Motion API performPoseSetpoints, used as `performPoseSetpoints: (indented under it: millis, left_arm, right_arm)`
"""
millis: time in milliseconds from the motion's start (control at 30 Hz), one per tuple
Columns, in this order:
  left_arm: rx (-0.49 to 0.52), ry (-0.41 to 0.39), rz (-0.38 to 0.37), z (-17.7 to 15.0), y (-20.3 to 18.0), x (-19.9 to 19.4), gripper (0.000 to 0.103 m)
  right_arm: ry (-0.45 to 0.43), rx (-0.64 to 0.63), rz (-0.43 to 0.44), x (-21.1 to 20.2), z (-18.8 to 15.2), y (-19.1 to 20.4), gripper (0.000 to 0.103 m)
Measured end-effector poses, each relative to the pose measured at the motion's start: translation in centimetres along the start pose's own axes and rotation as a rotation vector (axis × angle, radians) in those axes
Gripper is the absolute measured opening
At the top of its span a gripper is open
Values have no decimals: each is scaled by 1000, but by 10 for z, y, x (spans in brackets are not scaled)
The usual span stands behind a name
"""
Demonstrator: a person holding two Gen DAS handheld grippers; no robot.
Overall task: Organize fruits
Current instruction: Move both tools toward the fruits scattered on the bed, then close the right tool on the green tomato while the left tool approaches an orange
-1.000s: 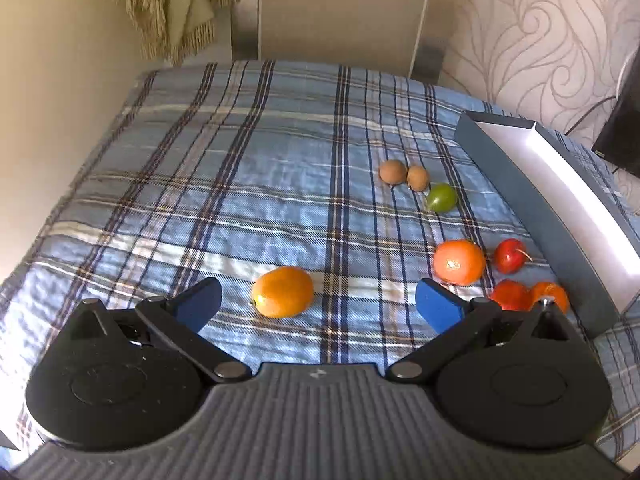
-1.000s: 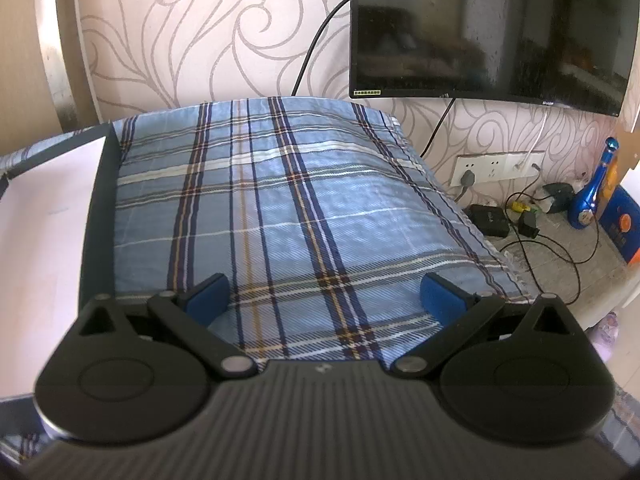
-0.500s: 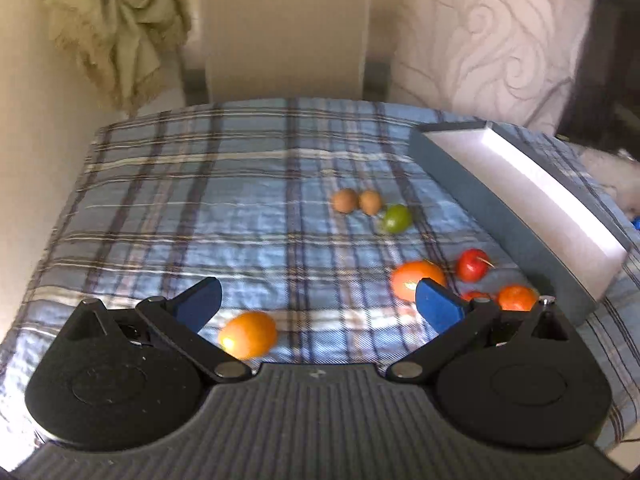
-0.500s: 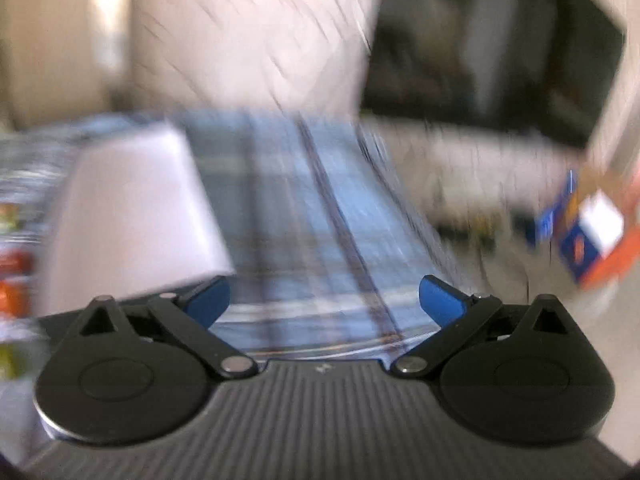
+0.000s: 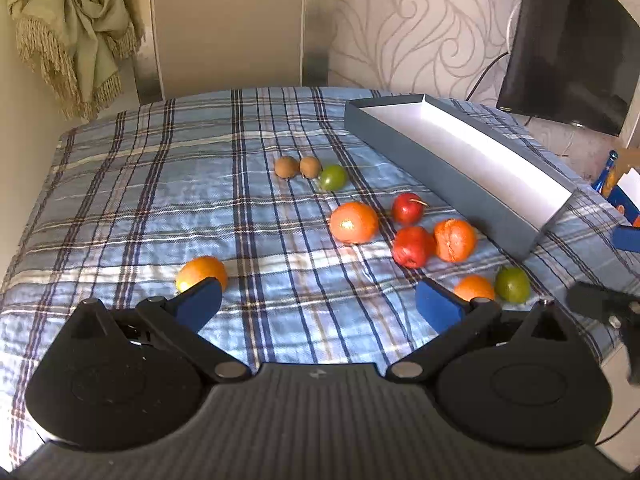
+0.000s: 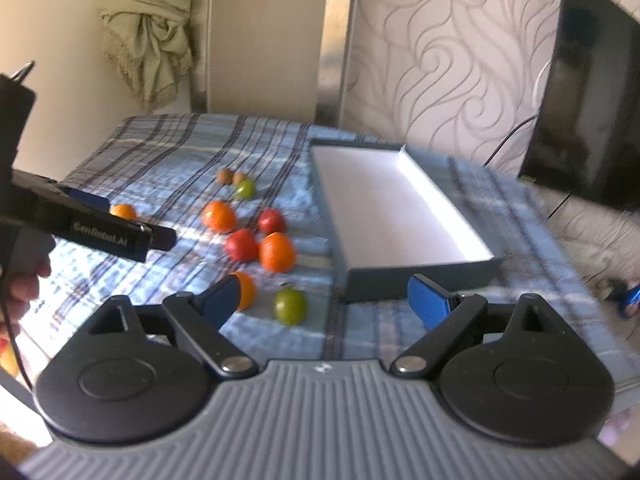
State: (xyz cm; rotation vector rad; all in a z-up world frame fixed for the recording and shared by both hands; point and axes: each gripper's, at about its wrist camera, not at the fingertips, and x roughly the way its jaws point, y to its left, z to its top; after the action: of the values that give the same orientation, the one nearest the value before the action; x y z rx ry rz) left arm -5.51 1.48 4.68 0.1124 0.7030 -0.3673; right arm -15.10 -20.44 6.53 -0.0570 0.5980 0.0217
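Observation:
Several fruits lie on the blue plaid cloth: two brown kiwis, a green fruit, a big orange, a small red apple, a red fruit, an orange one, a small orange, a green lime and a lone orange at the left. An empty grey box with a white inside stands to their right; it also shows in the right wrist view. My left gripper is open above the near cloth. My right gripper is open, above the lime.
A black TV hangs on the patterned wall at the right. A beige fringed curtain hangs at the back left. The left gripper's body crosses the left of the right wrist view. The bed's edges fall off left and right.
The right gripper has swung left from the bare cloth and TV toward the box and fruits. The left gripper has pulled back and turned right, so more fruits and the box show.

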Motion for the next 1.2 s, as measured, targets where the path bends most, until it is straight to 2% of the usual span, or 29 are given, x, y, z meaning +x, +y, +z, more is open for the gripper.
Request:
performPoseSetpoints:
  millis: [67, 167, 233, 300, 433, 667, 767, 867, 1200]
  left_arm:
    - [3, -4, 0, -2, 1, -3, 103]
    - [3, -7, 1, -5, 0, -5, 103]
    - [5, -13, -4, -6, -1, -6, 103]
    - [11, -15, -2, -7, -3, -6, 103]
    - [21, -22, -9, -6, -7, -7, 103]
    - [59, -17, -45, -6, -20, -5, 103]
    - [82, -22, -61, -6, -27, -4, 103]
    - [103, -30, -77, -6, -35, -3, 103]
    - [137, 26, -163, -5, -66, 22, 78]
  right_arm:
    - [17, 3, 10, 6, 0, 4, 76]
    - [53, 24, 43, 17, 0, 2, 72]
    - [80, 36, 67, 25, 0, 1, 66]
    - [102, 30, 78, 34, -2, 1, 52]
    - [149, 11, 89, 49, -6, 0, 41]
    - [179, -6, 109, 67, -6, -2, 39]
    - [187, -9, 141, 70, -5, -3, 29]
    - [192, -27, 143, 68, -4, -4, 28]
    - [210, -99, 142, 51, -8, -8, 28]
